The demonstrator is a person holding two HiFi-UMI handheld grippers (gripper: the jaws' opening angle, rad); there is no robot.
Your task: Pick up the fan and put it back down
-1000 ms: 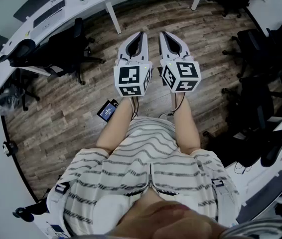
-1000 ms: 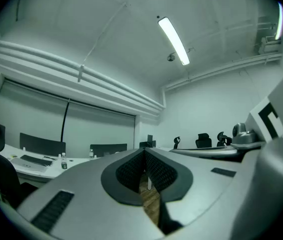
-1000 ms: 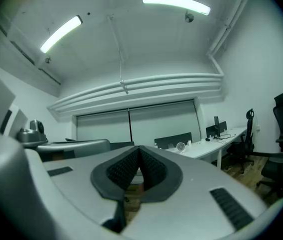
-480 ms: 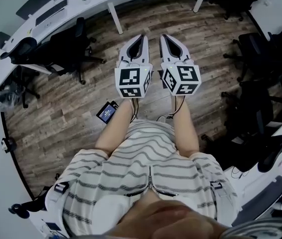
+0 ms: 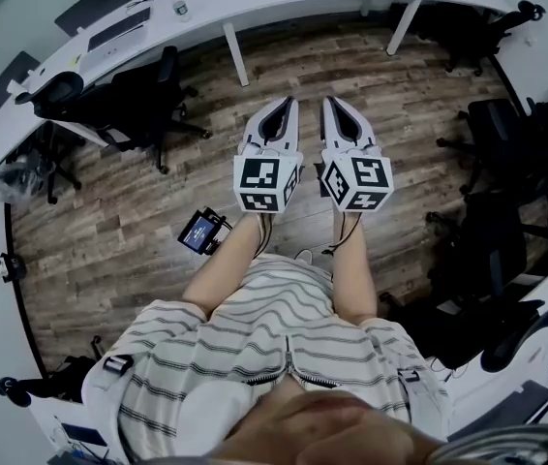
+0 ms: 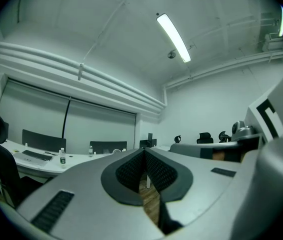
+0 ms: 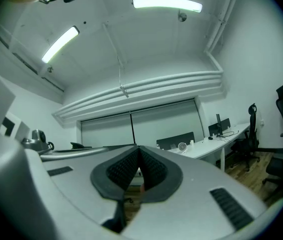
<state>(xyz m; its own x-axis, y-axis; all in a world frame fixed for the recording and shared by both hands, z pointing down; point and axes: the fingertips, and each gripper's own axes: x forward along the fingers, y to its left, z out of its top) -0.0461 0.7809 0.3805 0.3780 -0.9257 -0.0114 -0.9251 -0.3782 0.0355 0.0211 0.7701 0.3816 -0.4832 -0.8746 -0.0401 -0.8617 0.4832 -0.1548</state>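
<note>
Grippers: left gripper (image 5: 285, 105) and right gripper (image 5: 333, 103) are hovering side by side over brown wood-plank floor (image 5: 138, 240), each with its jaws pressing together on nothing.
Fan: small white round desk fan (image 7: 182, 146) is sitting on long white desk (image 7: 204, 148), well apart from both grippers.
Obstacles: black wheeled office chair (image 5: 134, 100) is standing ahead to the left; white desk leg (image 5: 235, 54) is rising just ahead.
Floor: small black device with blue screen (image 5: 199, 232) is lying beside the person's leg.
</note>
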